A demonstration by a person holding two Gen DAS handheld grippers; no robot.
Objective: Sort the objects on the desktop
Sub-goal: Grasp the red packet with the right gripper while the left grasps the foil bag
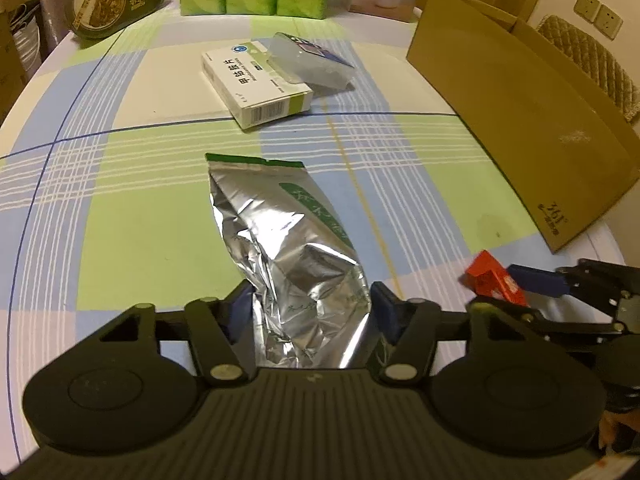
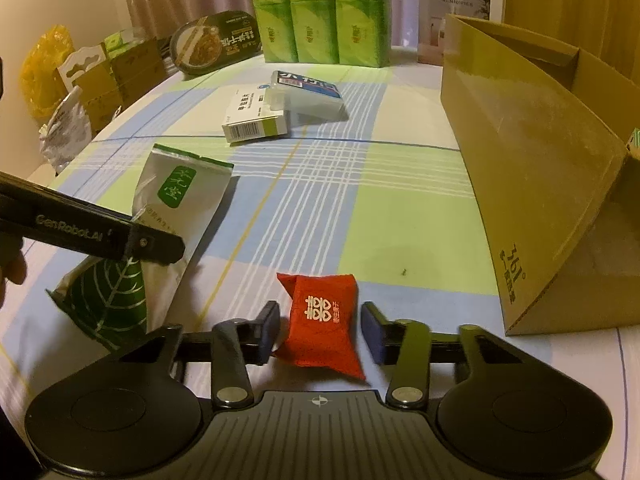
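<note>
A silver foil pouch (image 1: 288,248) with green print lies on the checked tablecloth, its near end between the fingers of my left gripper (image 1: 312,304); both pads touch its sides. The pouch also shows in the right wrist view (image 2: 176,208), under the left gripper (image 2: 104,236). A small red packet (image 2: 320,320) with white characters lies between the fingers of my right gripper (image 2: 320,330); the jaws stand apart with gaps on both sides. In the left wrist view the red packet (image 1: 494,282) sits at the right gripper's (image 1: 532,284) tips.
A white medicine box (image 1: 256,86) and a clear plastic case (image 1: 316,60) lie mid-table. An open brown cardboard box (image 2: 520,168) stands at the right. Green tissue packs (image 2: 320,12), a round food bowl (image 2: 216,42) and a white booklet (image 2: 452,20) stand at the back.
</note>
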